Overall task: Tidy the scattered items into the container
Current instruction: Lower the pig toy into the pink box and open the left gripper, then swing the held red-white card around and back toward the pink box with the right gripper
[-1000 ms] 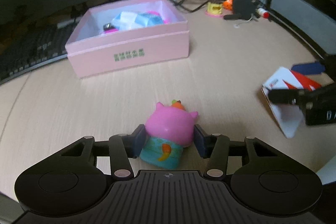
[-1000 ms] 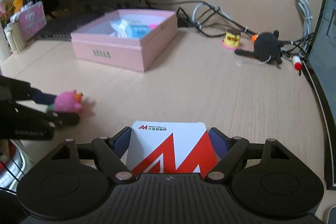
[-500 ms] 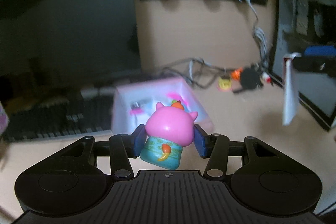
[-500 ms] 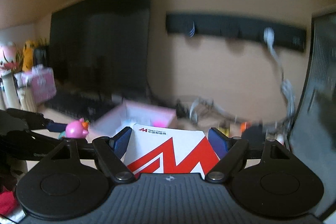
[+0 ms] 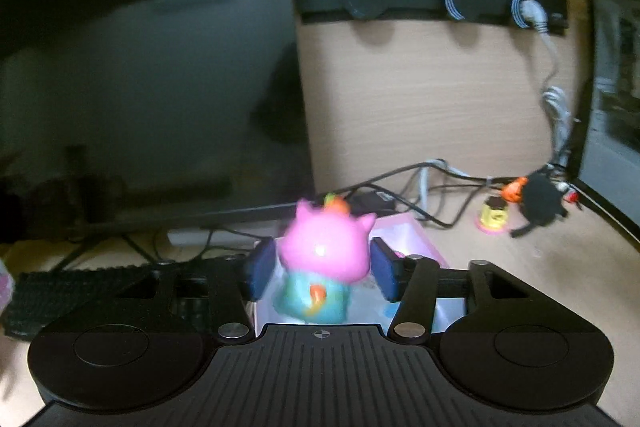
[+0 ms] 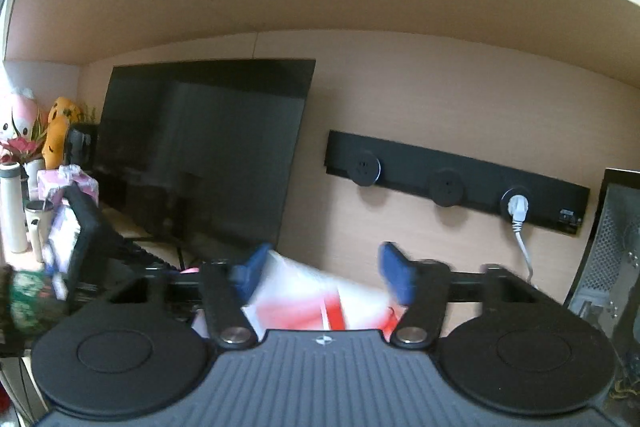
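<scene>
While my left gripper [image 5: 320, 269] stands parted around the blurred pink pig toy [image 5: 323, 263], the toy hangs over the pink box [image 5: 416, 241]. My right gripper [image 6: 322, 277] spreads wide, the red-and-white card [image 6: 316, 301] tilted and blurred between its pads; beyond stands the dark monitor [image 6: 200, 155].

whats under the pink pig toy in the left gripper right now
The pink box lies open below the pig toy, its pale inside showing around it. The toy and the left gripper cover most of the box, so its contents can't be made out.
</scene>
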### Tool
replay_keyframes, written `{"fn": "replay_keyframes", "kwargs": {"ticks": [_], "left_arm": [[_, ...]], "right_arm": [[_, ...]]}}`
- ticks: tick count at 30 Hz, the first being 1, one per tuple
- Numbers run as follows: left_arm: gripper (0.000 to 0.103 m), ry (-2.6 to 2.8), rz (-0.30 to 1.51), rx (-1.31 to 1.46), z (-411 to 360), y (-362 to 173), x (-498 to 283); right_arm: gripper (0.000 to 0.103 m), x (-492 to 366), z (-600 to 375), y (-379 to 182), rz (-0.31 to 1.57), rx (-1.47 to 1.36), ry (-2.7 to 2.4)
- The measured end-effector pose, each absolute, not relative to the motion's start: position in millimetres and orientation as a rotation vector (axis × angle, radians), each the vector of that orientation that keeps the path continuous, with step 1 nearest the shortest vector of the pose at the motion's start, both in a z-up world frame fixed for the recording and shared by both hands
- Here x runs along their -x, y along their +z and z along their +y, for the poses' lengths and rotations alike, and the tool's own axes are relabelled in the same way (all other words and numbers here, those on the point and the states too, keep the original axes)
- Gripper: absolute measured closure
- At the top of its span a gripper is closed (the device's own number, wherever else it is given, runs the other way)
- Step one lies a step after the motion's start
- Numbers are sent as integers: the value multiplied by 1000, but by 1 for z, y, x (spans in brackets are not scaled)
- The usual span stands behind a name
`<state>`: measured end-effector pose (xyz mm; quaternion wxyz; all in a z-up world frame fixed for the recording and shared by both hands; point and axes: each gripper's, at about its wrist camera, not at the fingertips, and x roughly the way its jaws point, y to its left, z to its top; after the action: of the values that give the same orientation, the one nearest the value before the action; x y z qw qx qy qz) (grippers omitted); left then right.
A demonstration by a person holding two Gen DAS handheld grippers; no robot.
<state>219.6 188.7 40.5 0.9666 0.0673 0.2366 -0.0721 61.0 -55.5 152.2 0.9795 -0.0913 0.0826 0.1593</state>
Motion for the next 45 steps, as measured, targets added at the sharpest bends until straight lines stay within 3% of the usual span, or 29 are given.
{"fn": "replay_keyframes", "kwargs": {"ticks": [3,7,9,19,25,28,37,45], "left_arm": [[29,-102,545,-78,199,20,-229],[11,-102,605,-7,203,4,-201],[8,-96,631,23,206,-4,-182],[8,-123,851,128,201,-46,-120],[8,-156,894,76,174,-55,-92],[7,-139,895,109,174,-52,-76],[8,-55,922,284,210,-56,-22],[12,24,928,534,253,-76,17]], "right_arm": [[46,-75,-53,152,177,195,318],[46,-108,-58,142,251,167,329],[46,-118,-67,134,290,140,333],[45,-137,-68,31,623,154,462],[45,-140,-56,-15,763,119,539],[58,-147,-47,-31,802,108,562],[61,-150,-11,-80,906,211,680],[59,-87,39,-86,859,334,940]]}}
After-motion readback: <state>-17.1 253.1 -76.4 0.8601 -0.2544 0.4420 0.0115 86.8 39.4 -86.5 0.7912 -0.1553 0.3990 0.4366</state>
